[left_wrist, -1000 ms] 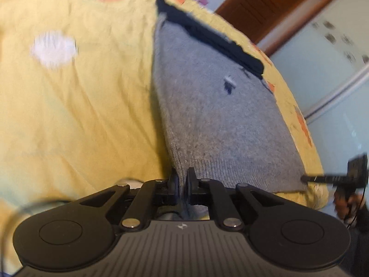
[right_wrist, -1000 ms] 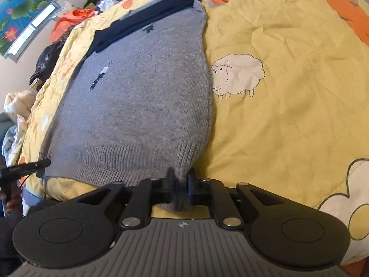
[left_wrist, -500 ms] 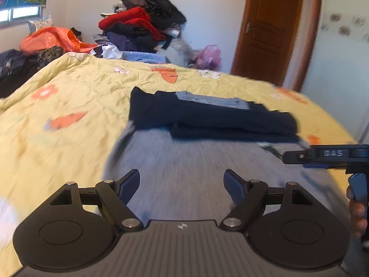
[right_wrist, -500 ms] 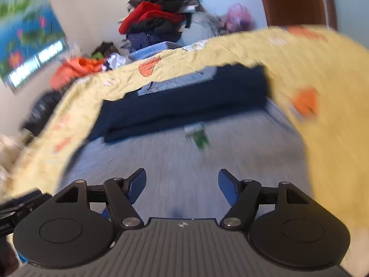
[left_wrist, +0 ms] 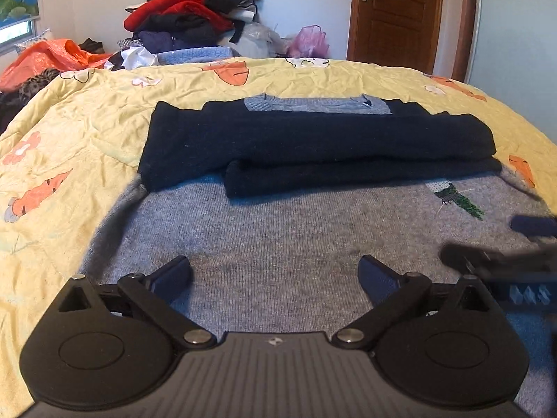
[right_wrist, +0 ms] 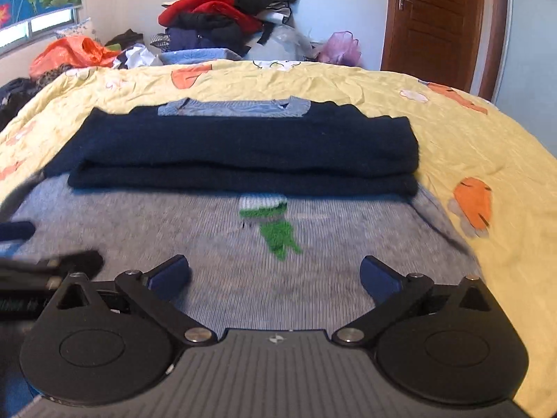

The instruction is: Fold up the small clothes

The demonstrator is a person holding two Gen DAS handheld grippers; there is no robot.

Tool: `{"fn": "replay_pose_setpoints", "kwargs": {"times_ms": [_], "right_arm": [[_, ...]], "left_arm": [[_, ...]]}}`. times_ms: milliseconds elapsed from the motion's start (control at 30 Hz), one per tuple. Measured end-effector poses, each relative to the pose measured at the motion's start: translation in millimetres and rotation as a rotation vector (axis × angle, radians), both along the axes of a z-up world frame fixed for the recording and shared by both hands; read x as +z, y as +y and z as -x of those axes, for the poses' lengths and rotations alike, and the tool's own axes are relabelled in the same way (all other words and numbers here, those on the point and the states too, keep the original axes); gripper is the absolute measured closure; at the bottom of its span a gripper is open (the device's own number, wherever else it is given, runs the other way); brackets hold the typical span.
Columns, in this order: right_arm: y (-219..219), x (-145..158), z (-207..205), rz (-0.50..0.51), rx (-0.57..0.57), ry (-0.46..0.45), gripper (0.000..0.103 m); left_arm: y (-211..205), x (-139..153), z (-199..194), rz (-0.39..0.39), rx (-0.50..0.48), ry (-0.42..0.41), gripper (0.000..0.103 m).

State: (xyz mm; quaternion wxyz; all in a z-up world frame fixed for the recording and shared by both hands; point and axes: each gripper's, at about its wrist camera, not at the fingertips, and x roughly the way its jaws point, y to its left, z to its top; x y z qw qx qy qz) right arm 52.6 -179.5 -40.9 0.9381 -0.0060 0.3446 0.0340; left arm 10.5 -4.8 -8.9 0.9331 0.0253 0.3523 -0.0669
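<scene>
A grey knit sweater (left_wrist: 278,237) (right_wrist: 216,244) with a small green motif (right_wrist: 276,230) (left_wrist: 459,198) lies flat on the yellow quilt, its navy sleeves (left_wrist: 313,146) (right_wrist: 243,153) folded across the upper part. My left gripper (left_wrist: 275,275) hovers low over the sweater's near left half, jaws opening wide with only flat cloth under the gap. My right gripper (right_wrist: 275,273) hangs over the near right half, its jaws opening too, nothing gripped. Each gripper shows blurred at the edge of the other's view: the right gripper (left_wrist: 504,264) and the left gripper (right_wrist: 45,268).
The yellow quilt (left_wrist: 87,132) (right_wrist: 470,146) with carrot and sheep prints covers the bed. A heap of clothes (left_wrist: 195,17) and an orange bag (left_wrist: 55,55) lie past the far edge. A brown door (left_wrist: 393,17) stands at the back right.
Both grippers let go of the sweater's hem, opened wide and swung round. They now look level across the laid-out sweater toward the far wall.
</scene>
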Motion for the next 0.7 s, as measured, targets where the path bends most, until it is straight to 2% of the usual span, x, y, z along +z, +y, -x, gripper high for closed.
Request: {"fn": "replay_pose_setpoints", "kwargs": {"times_ms": [233, 400, 533, 700], "right_arm": [[-15.7, 3.8, 63.9, 0.006, 0.037, 0.018, 0.000], [-21.3, 2.6, 107.5, 0.011, 0.052, 0.006, 0.000], [-25.1, 3.3, 132.0, 0.016, 0.069, 0.009, 0.000], [-35.2, 2.4, 162.5, 0.010, 0.114, -0.003, 0.000]], "left_arm": [[1.6, 1.9, 19.4, -0.019, 0.052, 0.027, 0.000], [9.9, 0.9, 77.8, -0.020, 0.036, 0.014, 0.000], [22.9, 1.0, 123.1, -0.032, -0.021, 0.008, 0.000], [38.6, 0.0, 162.5, -0.037, -0.044, -0.011, 0.000]]}}
